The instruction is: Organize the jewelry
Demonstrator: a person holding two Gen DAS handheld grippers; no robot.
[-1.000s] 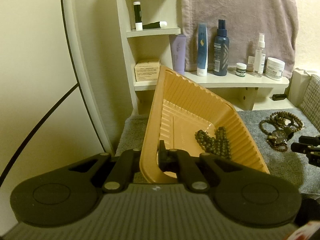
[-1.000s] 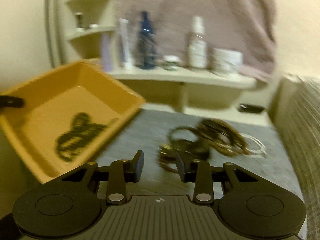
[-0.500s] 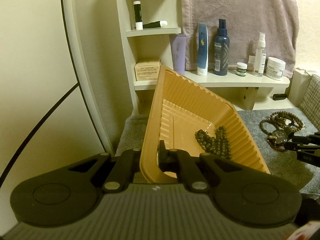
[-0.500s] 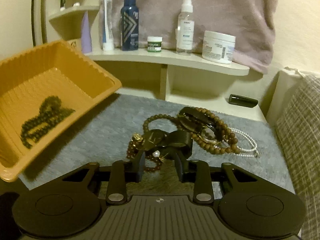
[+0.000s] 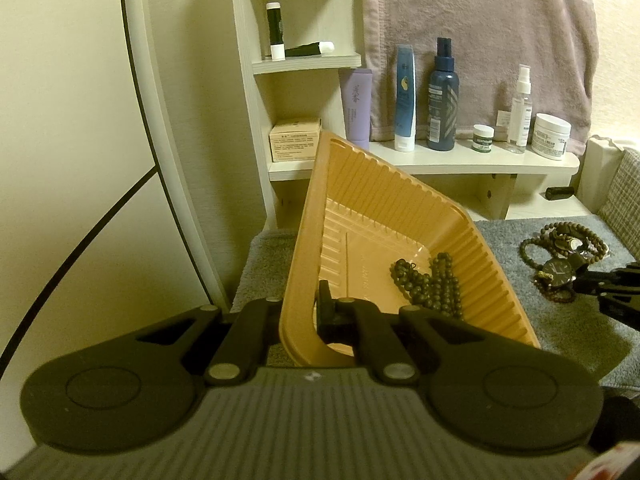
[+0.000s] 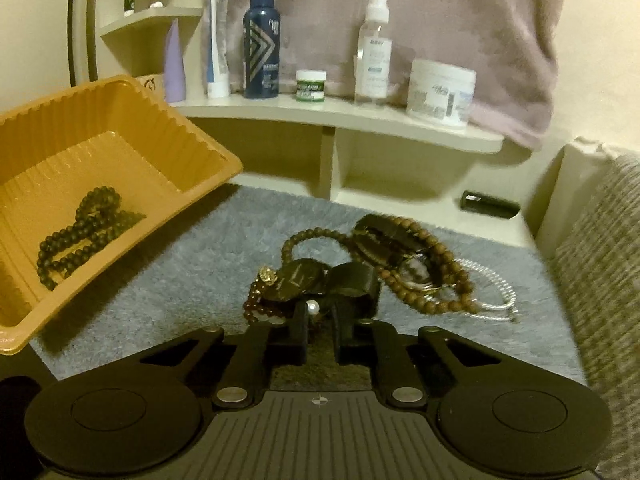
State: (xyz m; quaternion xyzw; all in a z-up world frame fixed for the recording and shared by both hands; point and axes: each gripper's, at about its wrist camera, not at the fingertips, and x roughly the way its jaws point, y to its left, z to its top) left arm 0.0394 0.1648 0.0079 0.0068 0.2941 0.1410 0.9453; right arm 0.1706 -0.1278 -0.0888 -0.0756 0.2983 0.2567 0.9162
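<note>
My left gripper [image 5: 300,305] is shut on the near rim of an orange plastic tray [image 5: 400,208] and holds it tilted above the grey mat [image 6: 180,280]. A dark bead bracelet [image 5: 428,284] lies in the tray's low corner, also seen from the right wrist [image 6: 80,232]. On the mat is a tangle of jewelry: a black watch [image 6: 304,280], brown bead bracelets [image 6: 436,276] and a pale chain [image 6: 492,292]. My right gripper [image 6: 320,320] is at the near edge of the pile. Its jaws are closing, with the watch strap and a small pearl [image 6: 312,307] between them.
A white shelf [image 6: 360,120] behind the mat carries bottles, tubes and jars, with a mauve towel [image 5: 480,20] hanging above. A small black tube [image 6: 488,205] lies on the low ledge. A checked cushion [image 6: 600,260] borders the mat on the right. A curved white panel [image 5: 160,120] stands at left.
My right gripper came forward and down to the jewelry pile and its jaws narrowed around the watch strap. The left gripper and the tray have kept still.
</note>
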